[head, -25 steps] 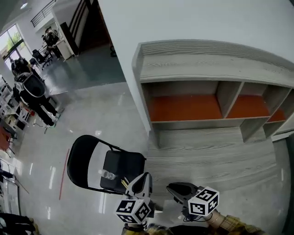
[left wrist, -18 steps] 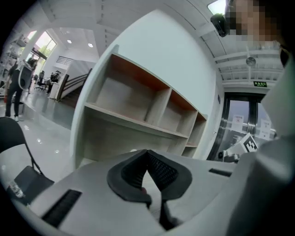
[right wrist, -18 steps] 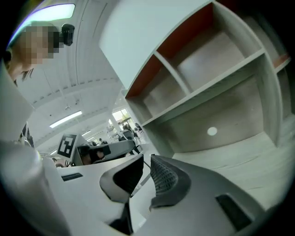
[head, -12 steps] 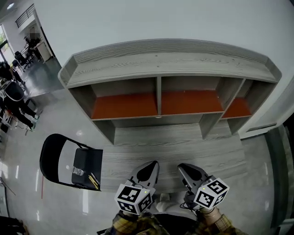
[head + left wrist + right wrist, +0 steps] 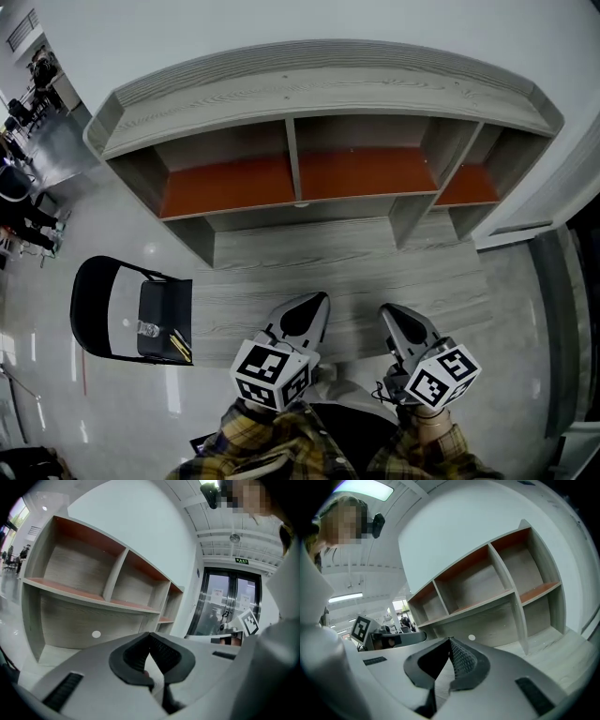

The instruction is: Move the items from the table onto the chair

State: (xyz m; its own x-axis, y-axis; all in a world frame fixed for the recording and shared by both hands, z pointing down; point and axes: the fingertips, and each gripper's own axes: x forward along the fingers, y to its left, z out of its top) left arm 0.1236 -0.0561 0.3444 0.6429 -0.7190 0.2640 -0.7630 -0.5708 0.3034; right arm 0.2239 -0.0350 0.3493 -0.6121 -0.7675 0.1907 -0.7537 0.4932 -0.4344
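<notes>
Tiny and hard to make out on the chair (image 5: 91, 309) left of the desk (image 5: 356, 272): a clear bottle (image 5: 147, 329), something yellow (image 5: 178, 349). Held low, side by side, aimed at the desk: left hand-held gripper (image 5: 314, 302) pinched together, right hand-held gripper (image 5: 392, 314) just closed, both empty

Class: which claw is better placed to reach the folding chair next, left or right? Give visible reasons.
Probably left. The chair stands at the head view's left, on the side of the left claw; the right claw is farther off. Both are shut, empty.
</notes>
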